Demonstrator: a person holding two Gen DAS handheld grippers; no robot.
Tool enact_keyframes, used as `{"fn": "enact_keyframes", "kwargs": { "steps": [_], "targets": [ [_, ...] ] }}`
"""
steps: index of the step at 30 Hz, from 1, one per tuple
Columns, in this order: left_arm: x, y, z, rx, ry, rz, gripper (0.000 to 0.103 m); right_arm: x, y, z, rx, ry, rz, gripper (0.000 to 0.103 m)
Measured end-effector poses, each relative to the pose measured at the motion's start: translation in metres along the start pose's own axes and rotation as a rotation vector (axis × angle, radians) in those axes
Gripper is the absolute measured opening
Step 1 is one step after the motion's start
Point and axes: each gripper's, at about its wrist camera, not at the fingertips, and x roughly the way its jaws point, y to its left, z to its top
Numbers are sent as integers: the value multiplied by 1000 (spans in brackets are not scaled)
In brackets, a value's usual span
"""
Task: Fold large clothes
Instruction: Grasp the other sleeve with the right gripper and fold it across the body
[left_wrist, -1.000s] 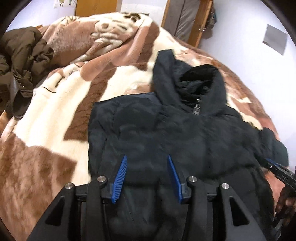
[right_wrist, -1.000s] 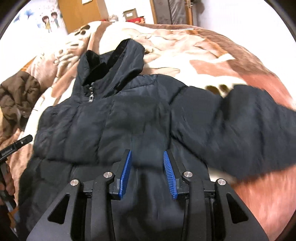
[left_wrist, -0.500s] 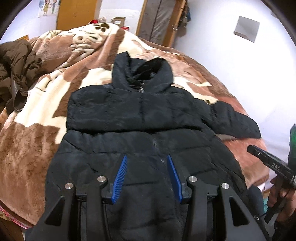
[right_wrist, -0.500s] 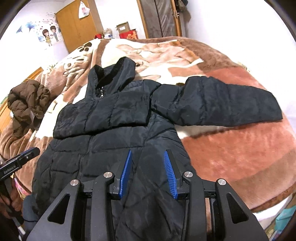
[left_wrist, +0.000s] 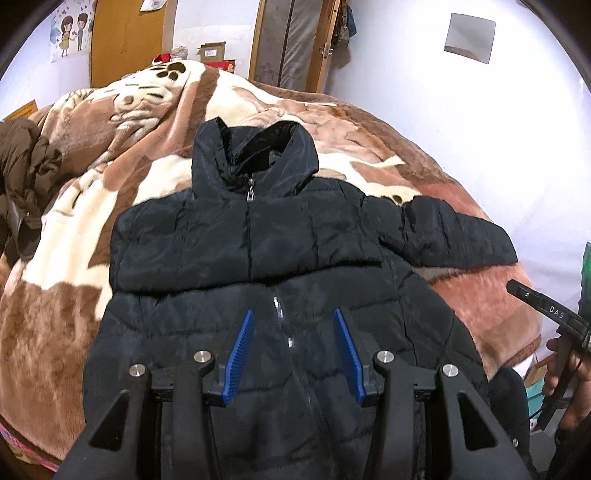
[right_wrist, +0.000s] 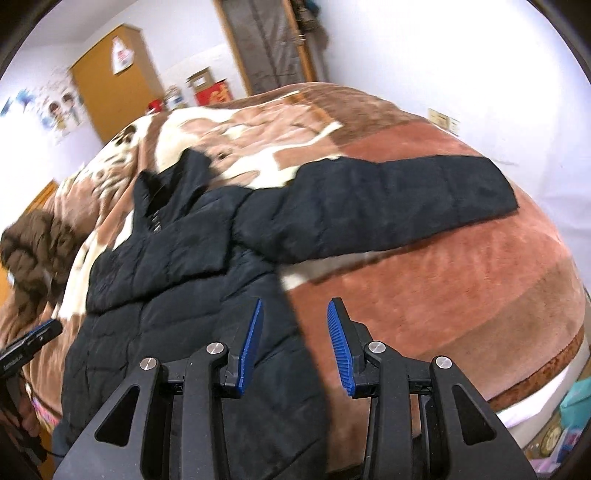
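Observation:
A black puffer jacket (left_wrist: 258, 258) lies front up and zipped on the bed, collar at the far end. One sleeve is folded across its chest, the other sleeve (right_wrist: 388, 206) stretches out to the right over the blanket. My left gripper (left_wrist: 293, 347) is open and empty above the jacket's lower front, over the zipper. My right gripper (right_wrist: 293, 339) is open and empty above the jacket's lower right edge. The jacket also shows in the right wrist view (right_wrist: 177, 295), blurred.
A brown and cream plush blanket (left_wrist: 66, 302) covers the bed. A brown jacket (left_wrist: 26, 173) lies crumpled at the left. A white wall is close on the right. Wardrobe and door stand behind the bed. The bed's front edge (right_wrist: 535, 384) drops off at the lower right.
Both grippers have pulled back and up from the jacket. The right view has swung to the right, toward the outstretched sleeve. Both stay open and empty.

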Motion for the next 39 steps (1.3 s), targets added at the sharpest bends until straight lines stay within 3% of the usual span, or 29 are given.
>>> {"fn": "enact_keyframes", "kwargs": {
  "steps": [2, 10, 17, 28, 30, 31, 32, 39],
  "targets": [
    [6, -2, 9, 9, -9, 6, 47, 8, -18, 9, 37, -5, -24, 48],
    [40, -1, 37, 32, -16, 34, 47, 56, -98, 39, 204, 6, -84, 49],
    [75, 17, 43, -12, 30, 66, 47, 115, -162, 54, 373, 51, -101, 50],
    [111, 37, 36, -64, 94, 98, 47, 136, -195, 81, 516, -52, -62, 50],
    [111, 38, 34, -69, 98, 96, 47, 136, -196, 84, 531, -56, -66, 44],
    [111, 38, 33, -71, 99, 95, 47, 132, -194, 86, 528, -62, -76, 27],
    [110, 39, 33, -74, 99, 93, 47, 130, -192, 89, 523, -69, -73, 20],
    [94, 49, 34, -100, 70, 91, 47, 72, -133, 125, 374, -179, 16, 11]
  ]
}}
